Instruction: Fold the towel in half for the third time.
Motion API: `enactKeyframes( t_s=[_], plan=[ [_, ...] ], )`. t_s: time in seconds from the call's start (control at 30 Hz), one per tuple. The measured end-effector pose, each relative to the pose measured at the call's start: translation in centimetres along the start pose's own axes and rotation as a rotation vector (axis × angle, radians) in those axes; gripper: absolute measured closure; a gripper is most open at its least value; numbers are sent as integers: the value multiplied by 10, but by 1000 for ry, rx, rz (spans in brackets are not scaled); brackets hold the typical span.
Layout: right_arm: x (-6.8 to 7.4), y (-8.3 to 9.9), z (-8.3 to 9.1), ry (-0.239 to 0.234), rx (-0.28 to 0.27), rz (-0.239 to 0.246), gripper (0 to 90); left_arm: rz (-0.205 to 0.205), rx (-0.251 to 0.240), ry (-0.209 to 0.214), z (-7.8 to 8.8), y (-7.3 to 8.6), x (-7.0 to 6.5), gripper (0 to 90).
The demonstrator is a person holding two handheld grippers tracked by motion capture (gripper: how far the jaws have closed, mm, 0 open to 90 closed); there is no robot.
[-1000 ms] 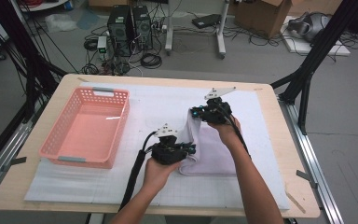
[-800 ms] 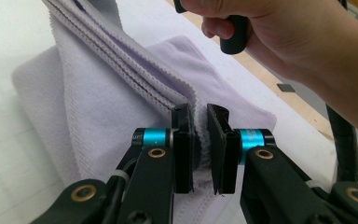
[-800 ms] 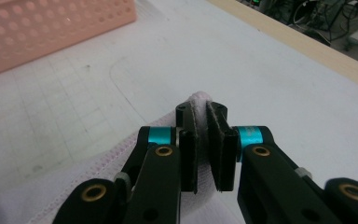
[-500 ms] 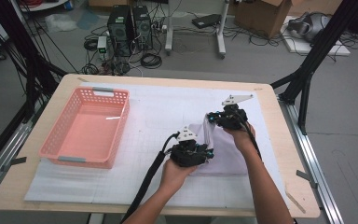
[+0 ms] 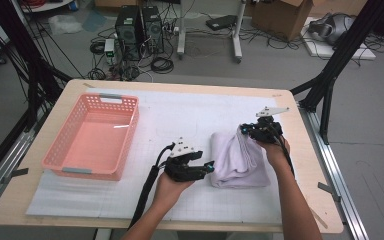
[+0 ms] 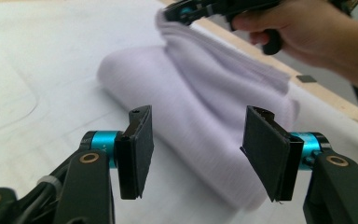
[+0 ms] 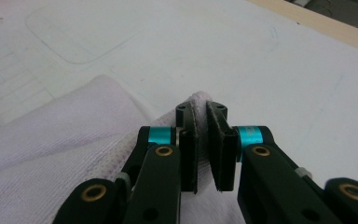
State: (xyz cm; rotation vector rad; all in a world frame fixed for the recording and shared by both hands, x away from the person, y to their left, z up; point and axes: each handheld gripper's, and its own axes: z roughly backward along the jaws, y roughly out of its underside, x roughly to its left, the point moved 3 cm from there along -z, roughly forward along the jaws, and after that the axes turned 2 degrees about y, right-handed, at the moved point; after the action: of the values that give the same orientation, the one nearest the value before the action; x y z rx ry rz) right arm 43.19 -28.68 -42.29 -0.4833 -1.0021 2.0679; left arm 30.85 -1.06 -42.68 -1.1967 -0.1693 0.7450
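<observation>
Both forearms come in from the bottom edge in the high view. The left hand-held gripper (image 5: pixel 207 167) sits low over the table (image 5: pixel 40 210), pointing sideways at the near left edge of the white towel (image 5: pixel 237 160), and its jaws have just been opening: they stand apart, pads touching nothing, with the cloth lying ahead of them. The right hand-held gripper (image 5: pixel 244 131) is further back, wrist bent, nose tipped down onto the towel's far corner, jaws pinched tight on a fold of that cloth.

The left gripper view gives the side-on look: the towel (image 6: pixel 200 116) rises up to a peak where the right hand-held gripper (image 6: pixel 179 10) lifts it, which you can't really read from above. The right gripper view shows the pinch itself, a thin ridge of towel (image 7: pixel 201 105) squeezed between the pads.

The towel is a folded, ribbed, pale lilac-white bundle, lying right of centre on the white mat (image 5: pixel 180 115), well apart from the pink basket (image 5: pixel 65 162) on the left.
</observation>
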Motion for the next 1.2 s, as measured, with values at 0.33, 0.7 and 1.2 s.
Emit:
enactKeyframes(
  t_s=[0.33, 0.7, 1.2],
  plan=[
    [-4, 13, 27, 73, -18, -62, 616, 14, -19, -22, 19, 18, 17, 418],
    [30, 55, 75, 59, -23, -114, 457, 10, -37, -46, 41, 28, 31, 410],
    [59, 94, 95, 35, 45, -158, 843, 4, -46, -57, 60, 33, 35, 409]
  ],
)
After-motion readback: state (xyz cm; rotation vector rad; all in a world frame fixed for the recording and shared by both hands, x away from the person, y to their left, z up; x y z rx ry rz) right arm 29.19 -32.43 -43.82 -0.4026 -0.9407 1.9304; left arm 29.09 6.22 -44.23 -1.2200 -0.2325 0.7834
